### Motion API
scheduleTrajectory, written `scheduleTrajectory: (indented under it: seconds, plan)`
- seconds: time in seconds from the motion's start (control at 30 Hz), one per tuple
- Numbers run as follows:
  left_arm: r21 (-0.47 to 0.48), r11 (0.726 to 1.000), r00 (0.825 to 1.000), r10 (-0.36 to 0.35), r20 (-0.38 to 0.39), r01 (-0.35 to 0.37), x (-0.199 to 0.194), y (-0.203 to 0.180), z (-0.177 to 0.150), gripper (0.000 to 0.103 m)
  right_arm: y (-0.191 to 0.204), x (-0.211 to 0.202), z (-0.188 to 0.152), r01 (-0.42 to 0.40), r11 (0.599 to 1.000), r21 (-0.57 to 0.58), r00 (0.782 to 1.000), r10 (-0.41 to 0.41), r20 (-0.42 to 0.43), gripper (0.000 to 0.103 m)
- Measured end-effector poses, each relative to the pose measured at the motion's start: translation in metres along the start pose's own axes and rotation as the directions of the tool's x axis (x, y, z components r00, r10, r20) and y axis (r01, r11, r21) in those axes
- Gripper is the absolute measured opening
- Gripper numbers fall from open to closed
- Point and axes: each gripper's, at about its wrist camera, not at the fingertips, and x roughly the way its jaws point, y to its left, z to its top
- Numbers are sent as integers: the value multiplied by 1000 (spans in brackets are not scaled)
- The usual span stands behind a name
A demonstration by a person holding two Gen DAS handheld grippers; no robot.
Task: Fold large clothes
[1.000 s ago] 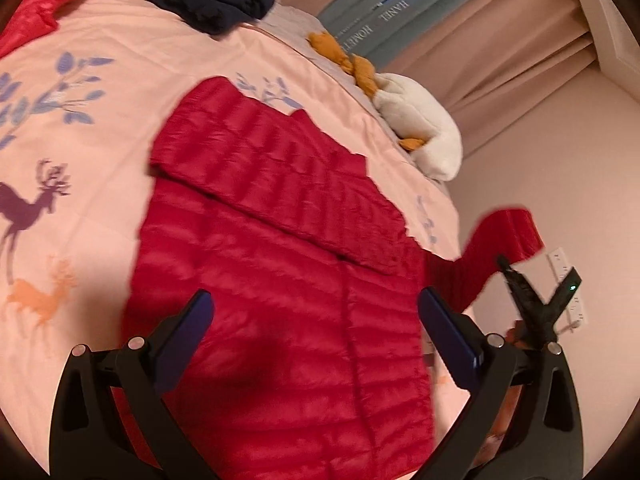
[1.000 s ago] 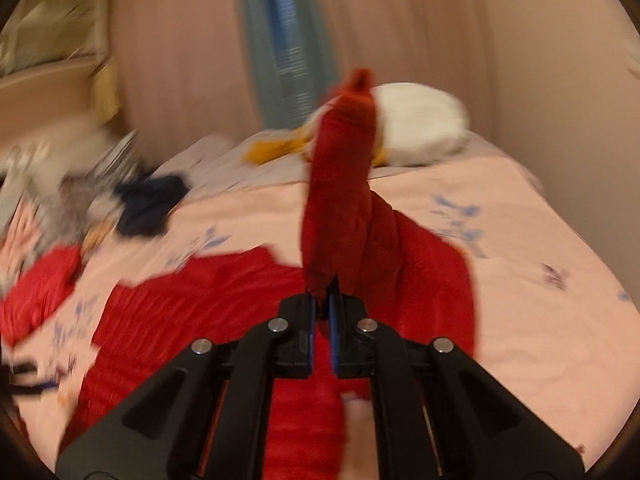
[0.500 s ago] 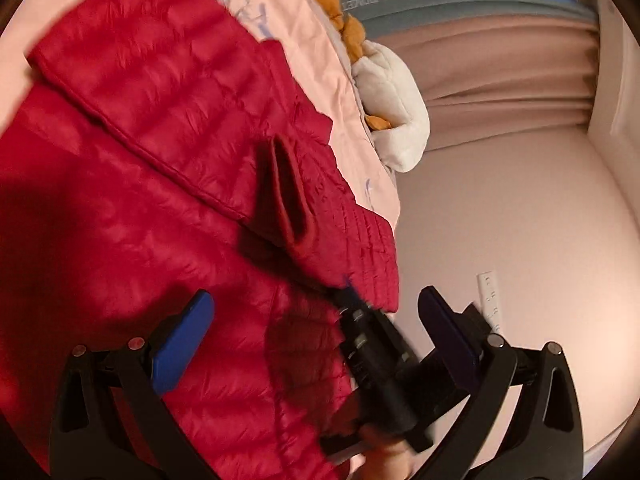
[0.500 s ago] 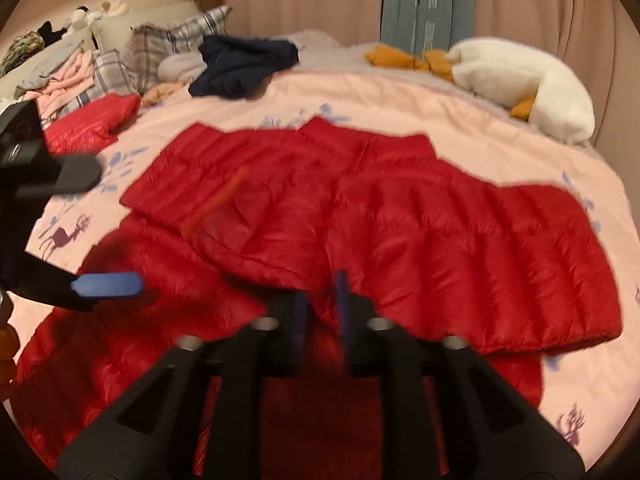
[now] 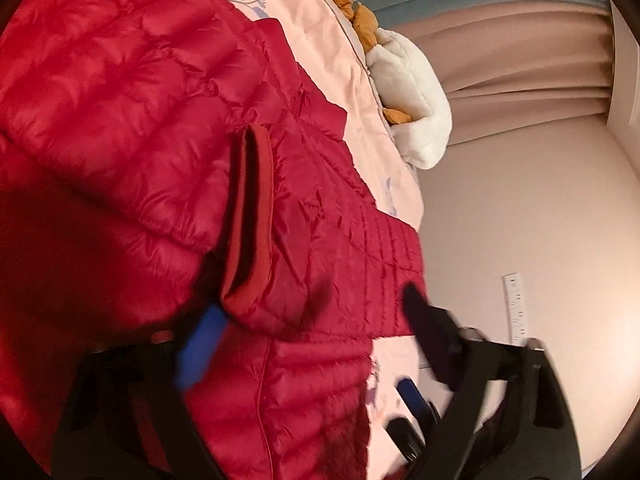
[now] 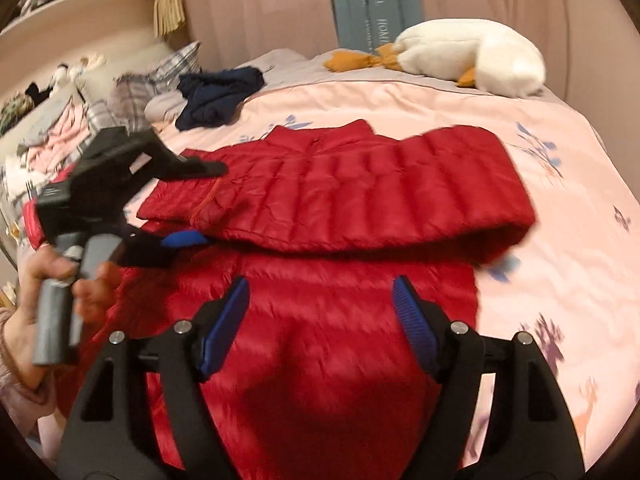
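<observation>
A red quilted down jacket (image 6: 344, 280) lies flat on the pink bed. Both sleeves are folded across its chest; the right sleeve (image 6: 380, 204) lies on top, its cuff (image 5: 248, 224) near the middle. My left gripper (image 5: 312, 332) is open and empty, low over the jacket beside the cuff; it also shows in the right wrist view (image 6: 192, 204). My right gripper (image 6: 320, 320) is open and empty above the jacket's lower body. One of its blue pads shows in the left wrist view (image 5: 410, 394).
A white plush goose (image 6: 472, 56) lies at the bed's far edge, by the curtains. A dark navy garment (image 6: 218, 96) and a heap of clothes and pillows (image 6: 80, 120) sit at the far left. The bed's right edge meets a pale wall (image 5: 520, 220).
My right gripper laid the right sleeve across the jacket's chest, let go, opened and drew back. My left gripper moved closer over the jacket.
</observation>
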Motion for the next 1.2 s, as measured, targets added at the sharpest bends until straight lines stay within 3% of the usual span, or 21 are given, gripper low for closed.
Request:
scheduleTrajectory:
  seconds: [0.07,0.13,0.17,0.3,0.47,0.67,0.77,0.87,0.97,1.13,1.2]
  plan:
    - [-1,1000,1000,25,3,-25,4,0,1,53,-7,-12,-6,2,1000,19,1000,-2,14,75]
    - [-15,999,999,53,9,-53,12,2,3,21,-13,-21,-10,7,999,39,1000,-8,24,75]
    - [-18,998,998,61,12,-60,13,3,3,13,-16,-25,-12,6,999,50,1000,-7,29,75]
    - [29,996,993,83,81,-86,4,-9,3,7,-25,-35,-19,12,997,80,999,-15,36,75]
    - [118,992,974,20,224,-47,-38,-45,21,6,-36,-46,-23,16,993,117,999,-22,49,75]
    - [130,984,939,71,336,-120,-89,-42,41,6,-45,-48,-27,14,989,147,999,-21,49,75]
    - [106,977,930,138,340,-183,-103,-21,44,6,-46,-44,-28,13,988,154,999,-18,35,75]
    - [82,967,933,207,293,-240,-101,6,41,6,-46,-39,-28,6,987,158,1000,-9,19,75]
    - [67,951,926,275,261,-301,-98,25,40,7,-47,-34,-25,-4,986,169,1000,4,1,75]
    - [46,928,901,344,263,-369,-110,46,39,40,-52,-28,-11,-3,986,164,1000,7,-21,77]
    - [53,922,893,356,277,-384,-123,47,34,46,-58,-25,-4,-3,985,173,1000,7,-25,77]
